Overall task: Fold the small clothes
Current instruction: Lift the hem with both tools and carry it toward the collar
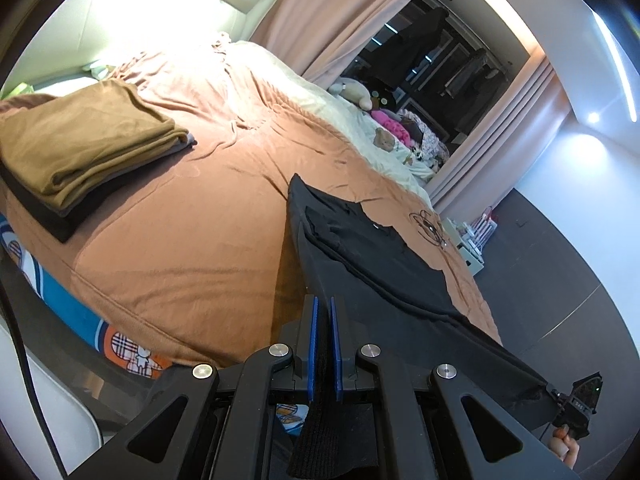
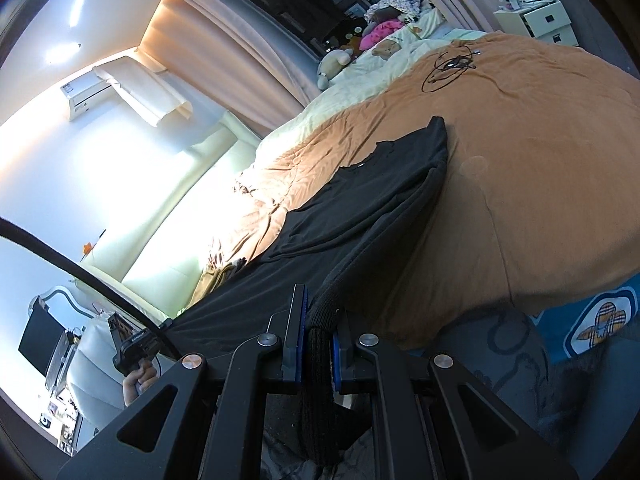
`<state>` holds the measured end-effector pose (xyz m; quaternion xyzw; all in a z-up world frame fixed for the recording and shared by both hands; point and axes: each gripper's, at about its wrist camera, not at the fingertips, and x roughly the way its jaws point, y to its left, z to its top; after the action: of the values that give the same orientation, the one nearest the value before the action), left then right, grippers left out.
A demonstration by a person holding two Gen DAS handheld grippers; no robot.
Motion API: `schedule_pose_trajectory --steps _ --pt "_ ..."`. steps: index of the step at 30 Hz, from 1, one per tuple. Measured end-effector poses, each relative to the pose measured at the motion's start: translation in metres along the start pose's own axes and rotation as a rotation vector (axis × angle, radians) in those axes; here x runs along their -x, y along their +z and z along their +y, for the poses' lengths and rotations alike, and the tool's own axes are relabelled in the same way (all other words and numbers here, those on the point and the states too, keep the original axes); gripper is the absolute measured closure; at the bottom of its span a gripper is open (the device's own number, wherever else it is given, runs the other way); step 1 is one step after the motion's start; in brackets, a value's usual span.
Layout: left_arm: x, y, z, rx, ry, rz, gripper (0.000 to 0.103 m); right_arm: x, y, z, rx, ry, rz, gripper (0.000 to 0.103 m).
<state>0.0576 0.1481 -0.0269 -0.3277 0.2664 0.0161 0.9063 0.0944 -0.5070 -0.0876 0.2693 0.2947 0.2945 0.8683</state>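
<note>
No writing can be read anywhere; the small white mark at the neck of the black sweatshirt is too tiny to make out, and the blue sheet at the near left edge of the bed carries only a plaid cartoon figure.

The left gripper points forward over the near edge of the bed, its blue pads drawn narrow on the ribbed black hem, which hangs down between them. The right gripper is tilted the same way, its pads pinched on a thick roll of the same ribbed hem. The hem is stretched between the two tongs, and in each view the person's other hand shows off to the side, wrapped around a black handle.

The sweatshirt lies on the orange-brown duvet, its far end toward the pillows, the near end lifted off the bed. A stack of folded clothes, olive-brown on top, rests well apart at the far left. A coil of black cable lies on the duvet beyond the sweatshirt.
</note>
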Motion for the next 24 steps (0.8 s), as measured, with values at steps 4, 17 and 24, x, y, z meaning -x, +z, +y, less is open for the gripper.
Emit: schedule_pose_trajectory --steps 4,17,24 --pt "-0.005 0.008 -0.001 0.007 -0.012 -0.001 0.097 -0.003 0.017 -0.001 0.02 -0.001 0.0 0.097" --pt "-0.044 0.085 -0.034 -0.037 -0.01 -0.023 0.097 -0.052 0.108 -0.007 0.077 0.012 -0.032 0.096" --pt "-0.074 0.138 -0.066 -0.099 0.01 -0.039 0.097 -0.086 0.155 -0.006 0.113 0.011 -0.053 0.096"
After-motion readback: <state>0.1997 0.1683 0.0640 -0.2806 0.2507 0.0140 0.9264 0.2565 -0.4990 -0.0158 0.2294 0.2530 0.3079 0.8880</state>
